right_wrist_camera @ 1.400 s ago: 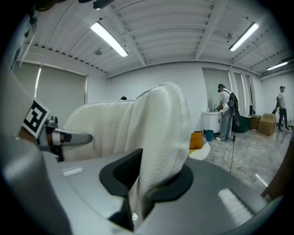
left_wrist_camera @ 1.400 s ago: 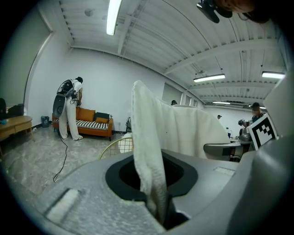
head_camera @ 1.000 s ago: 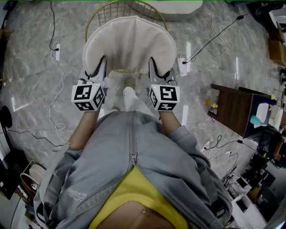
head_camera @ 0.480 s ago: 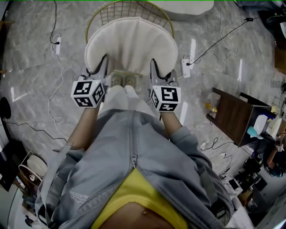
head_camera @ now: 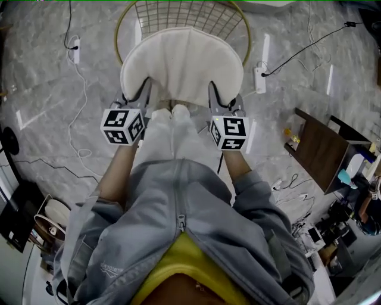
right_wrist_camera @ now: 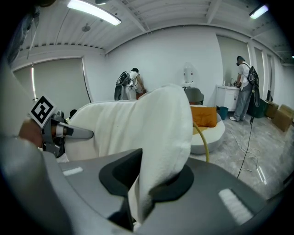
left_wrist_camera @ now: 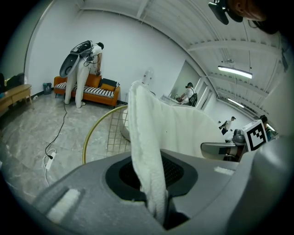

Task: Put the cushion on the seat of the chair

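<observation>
A white plush cushion hangs between my two grippers, just over the gold wire chair whose mesh back and rim show beyond it. My left gripper is shut on the cushion's near left edge, and the fabric runs down between its jaws. My right gripper is shut on the near right edge, with the cushion bulging out of its jaws. The chair's seat is hidden under the cushion.
Cables and a white power strip lie on the marble floor left of the chair, another strip to its right. A dark wooden table stands at the right. People work in the background near an orange sofa.
Both grippers have sunk with the cushion toward the chair. More of the chair's wire back now shows beyond the cushion.
</observation>
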